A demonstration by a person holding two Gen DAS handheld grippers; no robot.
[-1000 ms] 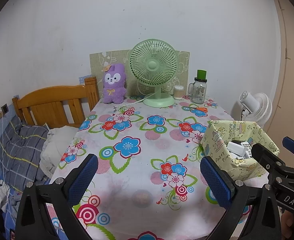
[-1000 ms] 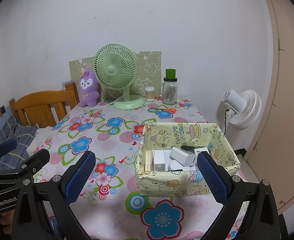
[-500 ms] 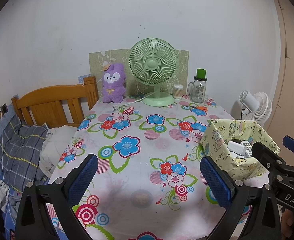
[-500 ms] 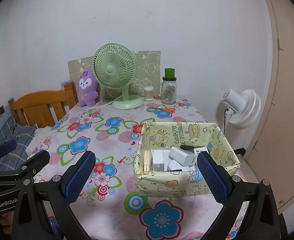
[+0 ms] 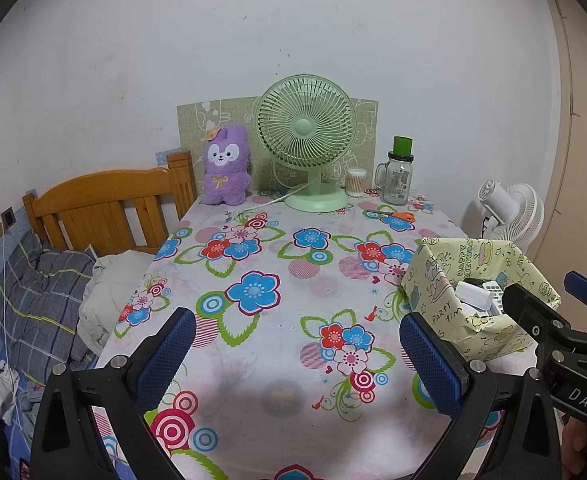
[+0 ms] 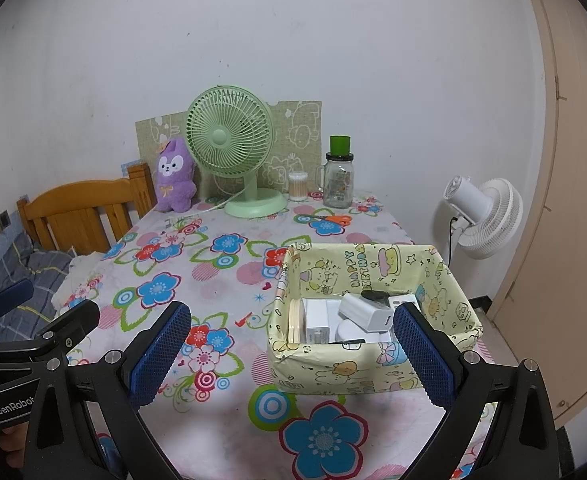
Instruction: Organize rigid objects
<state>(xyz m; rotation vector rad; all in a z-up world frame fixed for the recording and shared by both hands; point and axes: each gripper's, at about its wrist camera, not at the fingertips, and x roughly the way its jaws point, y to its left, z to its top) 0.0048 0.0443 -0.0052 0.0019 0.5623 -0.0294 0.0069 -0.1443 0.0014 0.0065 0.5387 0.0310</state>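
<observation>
A yellow cartoon-print box [image 6: 373, 372] stands on the right side of the flowered table [image 6: 229, 280]. It holds several white chargers and plugs [image 6: 367, 312] and a black item. The box also shows in the left wrist view [image 5: 445, 312]. My right gripper [image 6: 291, 350] is open and empty, hovering above the table's near edge with the box behind its right finger. My left gripper [image 5: 297, 356] is open and empty above the table's near edge, left of the box. Orange-handled scissors [image 6: 329, 219] lie at the far side of the table.
A green desk fan [image 5: 307, 144], a purple plush [image 5: 225, 172], a cotton-swab jar [image 5: 356, 182] and a glass jar with a green lid [image 5: 399, 174] line the far edge. A wooden bed headboard [image 5: 105, 204] is left. A white floor fan [image 6: 479, 216] stands right.
Both grippers have drawn back and risen slightly, so the table and box sit a little lower and smaller in view. Nothing on the table moved.
</observation>
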